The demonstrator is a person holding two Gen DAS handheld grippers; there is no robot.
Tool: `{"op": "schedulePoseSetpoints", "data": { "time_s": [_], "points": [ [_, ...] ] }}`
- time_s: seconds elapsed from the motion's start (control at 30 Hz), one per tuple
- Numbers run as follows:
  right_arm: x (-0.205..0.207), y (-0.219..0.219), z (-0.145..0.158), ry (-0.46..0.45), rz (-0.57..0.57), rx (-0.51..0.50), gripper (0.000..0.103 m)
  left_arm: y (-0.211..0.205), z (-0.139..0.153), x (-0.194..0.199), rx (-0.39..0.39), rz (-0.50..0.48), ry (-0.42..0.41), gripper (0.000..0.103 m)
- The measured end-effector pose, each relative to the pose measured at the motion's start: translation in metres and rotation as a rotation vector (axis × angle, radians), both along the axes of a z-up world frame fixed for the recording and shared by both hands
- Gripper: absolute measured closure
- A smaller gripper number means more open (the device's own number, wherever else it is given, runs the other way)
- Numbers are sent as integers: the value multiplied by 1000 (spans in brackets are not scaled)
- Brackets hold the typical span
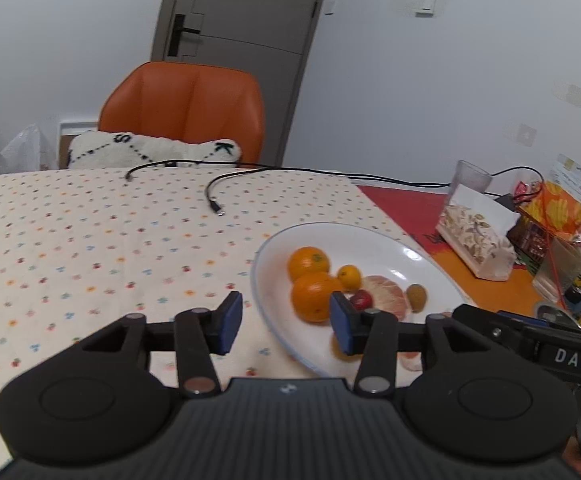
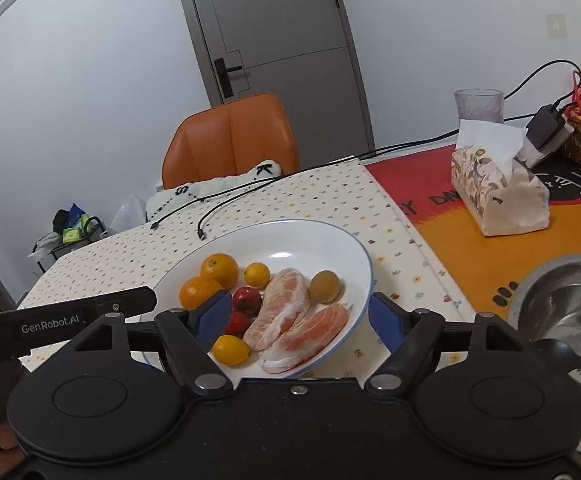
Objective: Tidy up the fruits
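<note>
1. Nearest: right gripper [image 2: 294,318] with blue pads spread wide, holding nothing, over the near rim of the round white ceramic plate [image 2: 360,258].
2. Left gripper [image 1: 286,322] parted too, empty, at the plate's left rim.
3. On the plate: peeled pink grapefruit segments [image 2: 280,306], likely soft, wet, tear-prone; best pinched gently across the middle.
4. Glossy oranges [image 2: 219,270], probably firm, inclined to roll.
5. Beneath: dotted cloth-covered table [image 2: 130,252], right half.

"DAS" in white on black body of right gripper [image 1: 572,360], seen from left wrist. "GenRobot.AI" in white on black body of left gripper [image 2: 50,317], seen from right wrist. Letters "S" and "K" on white fluffy cushion [image 1: 150,152]. Partial "DA" on red-orange table mat [image 2: 442,200].
</note>
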State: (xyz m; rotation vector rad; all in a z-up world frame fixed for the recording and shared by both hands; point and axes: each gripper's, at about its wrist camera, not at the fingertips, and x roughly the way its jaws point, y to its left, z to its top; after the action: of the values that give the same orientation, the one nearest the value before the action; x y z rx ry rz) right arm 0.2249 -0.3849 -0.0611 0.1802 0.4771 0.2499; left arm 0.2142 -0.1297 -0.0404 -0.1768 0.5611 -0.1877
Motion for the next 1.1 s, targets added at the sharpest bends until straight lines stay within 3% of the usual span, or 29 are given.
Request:
{"op": "schedulePoseSetpoints", "data": {
  "time_s": [0.13,0.3,0.5,0.8,1.1],
  "points": [
    [-2,4,-3,5,14,6,28,8,1,-4,6,23,2,48],
    [-3,10,-4,13,20,11,26,16,3,-11,17,39,-3,28],
    [-8,17,-1,12,35,15,20,23,9,-17,57,68,-5,18],
    [-13,30,3,4,78,41,6,44,16,-30,73,119,-2,12],
    [-23,42,8,-16,117,49,4,66,23,-52,25,154,-13,12]
  ]
}}
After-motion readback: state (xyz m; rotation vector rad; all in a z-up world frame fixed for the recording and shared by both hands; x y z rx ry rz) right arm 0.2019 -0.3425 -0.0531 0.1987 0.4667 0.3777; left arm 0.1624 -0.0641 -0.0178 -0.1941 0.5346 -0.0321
